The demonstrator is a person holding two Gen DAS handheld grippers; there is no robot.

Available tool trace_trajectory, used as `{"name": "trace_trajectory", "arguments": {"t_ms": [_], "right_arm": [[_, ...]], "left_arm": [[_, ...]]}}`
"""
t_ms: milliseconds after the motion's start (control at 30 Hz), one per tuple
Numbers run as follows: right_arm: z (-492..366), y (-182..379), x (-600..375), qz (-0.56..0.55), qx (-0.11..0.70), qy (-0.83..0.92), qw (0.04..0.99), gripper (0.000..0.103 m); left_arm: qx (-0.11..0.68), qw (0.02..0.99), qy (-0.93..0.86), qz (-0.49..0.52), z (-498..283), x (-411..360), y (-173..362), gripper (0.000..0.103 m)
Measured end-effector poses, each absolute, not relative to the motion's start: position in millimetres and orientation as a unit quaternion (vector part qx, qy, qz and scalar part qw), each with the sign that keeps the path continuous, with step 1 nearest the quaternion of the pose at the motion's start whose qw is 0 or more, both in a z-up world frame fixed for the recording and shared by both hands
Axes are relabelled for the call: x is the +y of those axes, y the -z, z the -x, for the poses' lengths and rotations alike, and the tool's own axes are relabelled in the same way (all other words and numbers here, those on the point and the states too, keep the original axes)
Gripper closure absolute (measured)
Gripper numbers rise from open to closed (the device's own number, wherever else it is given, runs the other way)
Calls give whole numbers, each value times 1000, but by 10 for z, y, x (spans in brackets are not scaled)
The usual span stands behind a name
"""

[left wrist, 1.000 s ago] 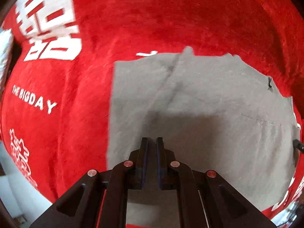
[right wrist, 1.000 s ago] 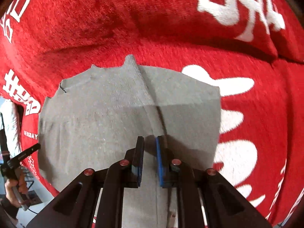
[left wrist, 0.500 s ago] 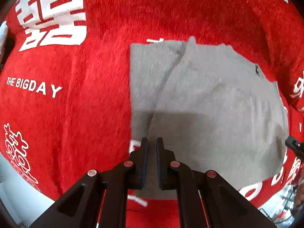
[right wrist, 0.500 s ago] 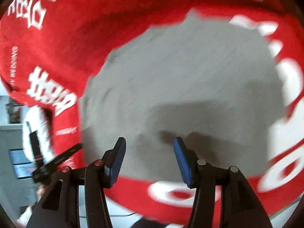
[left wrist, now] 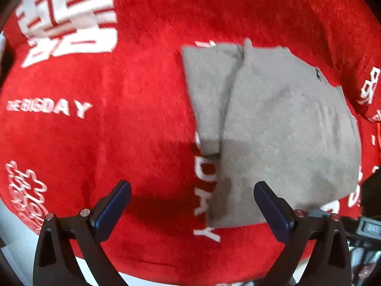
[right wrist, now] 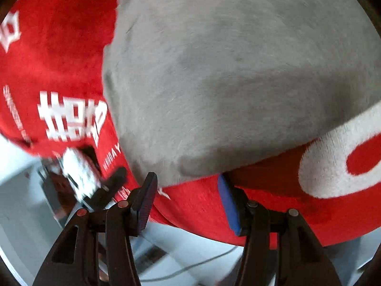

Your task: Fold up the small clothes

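Grey knit, the folded garment is lying flat on the red blanket, its long axis running from the near edge of the blanket away toward the far side, with a narrower folded strip along its left edge. Beside the garment's near left corner, the left gripper is opening wide, holding nothing. At the garment's near edge, the right gripper is standing partly open, empty, over the blanket.
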State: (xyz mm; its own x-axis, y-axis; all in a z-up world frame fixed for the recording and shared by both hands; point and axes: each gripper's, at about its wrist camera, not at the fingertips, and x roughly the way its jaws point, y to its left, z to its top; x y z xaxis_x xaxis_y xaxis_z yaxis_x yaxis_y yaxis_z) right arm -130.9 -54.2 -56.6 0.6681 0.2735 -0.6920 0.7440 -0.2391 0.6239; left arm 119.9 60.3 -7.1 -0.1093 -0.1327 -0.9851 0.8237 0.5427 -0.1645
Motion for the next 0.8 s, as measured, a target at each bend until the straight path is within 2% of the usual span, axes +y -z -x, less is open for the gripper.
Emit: {"name": "trace_trajectory", "arguments": {"t_ms": [100, 133, 167, 200, 233, 267, 300, 333, 367, 400, 433, 467, 633, 800], "right_arm": [[1418, 616, -556, -775, 301, 236, 503, 46], [1420, 620, -570, -778, 294, 238, 501, 46], [1428, 615, -585, -780, 290, 240, 500, 46], [1418, 613, -597, -780, 286, 240, 502, 47], [1402, 598, -616, -778, 286, 243, 505, 62], [1382, 578, -634, -770, 295, 247, 509, 92], [1382, 558, -658, -760, 312, 251, 512, 95], [1350, 542, -670, -752, 325, 253, 515, 95], [1340, 506, -672, -745, 331, 255, 520, 95], [1327, 459, -658, -735, 341, 257, 527, 95], [1302, 434, -648, -728, 348, 259, 531, 95], [1285, 425, -617, -720, 358, 263, 533, 95], [1292, 587, -542, -709, 390, 270, 521, 95], [1217, 429, -559, -682, 443, 231, 534, 95]], "left_arm": [[663, 580, 399, -253, -1118, 633, 213, 5], [672, 571, 400, -248, -1098, 635, 266, 11], [686, 558, 402, -238, -1070, 638, 337, 21], [696, 548, 401, -232, -1043, 643, 377, 26], [701, 544, 400, -229, -1025, 645, 402, 27], [694, 550, 405, -228, -999, 640, 376, 30], [691, 548, 414, -226, -970, 634, 344, 40], [689, 543, 424, -225, -946, 623, 324, 65], [689, 538, 428, -228, -929, 612, 323, 75], [686, 537, 432, -232, -911, 600, 309, 75], [680, 538, 439, -234, -889, 600, 277, 86], [675, 537, 446, -237, -875, 588, 254, 89], [665, 540, 446, -259, -843, 681, 251, 89], [652, 544, 450, -278, -787, 750, 238, 88]]}}
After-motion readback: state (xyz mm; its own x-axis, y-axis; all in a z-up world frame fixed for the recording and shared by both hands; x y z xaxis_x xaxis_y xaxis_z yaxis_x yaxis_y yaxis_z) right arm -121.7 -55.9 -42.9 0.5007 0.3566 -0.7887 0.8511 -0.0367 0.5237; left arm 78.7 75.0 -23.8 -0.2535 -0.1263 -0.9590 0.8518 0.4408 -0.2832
